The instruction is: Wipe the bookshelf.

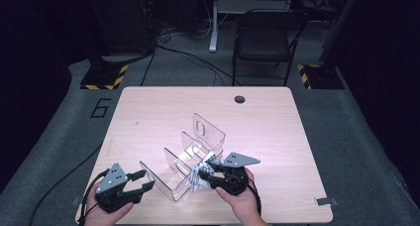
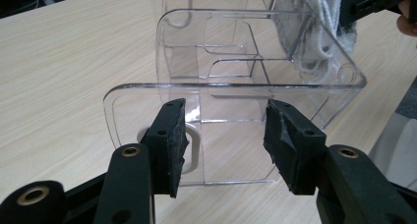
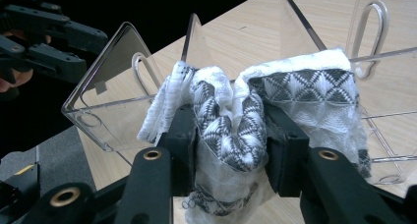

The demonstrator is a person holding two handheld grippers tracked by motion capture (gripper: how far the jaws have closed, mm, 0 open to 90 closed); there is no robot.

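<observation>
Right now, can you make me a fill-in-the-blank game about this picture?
1. The right gripper is squeezing a black-and-white ____.
2. The see-through rack stands on a ____ table.
3. The left gripper has its jaws ____, with the rack's end wall just beyond them.
4. Behind the table stands a black ____.

Missing words: cloth; wooden; open; chair
</observation>
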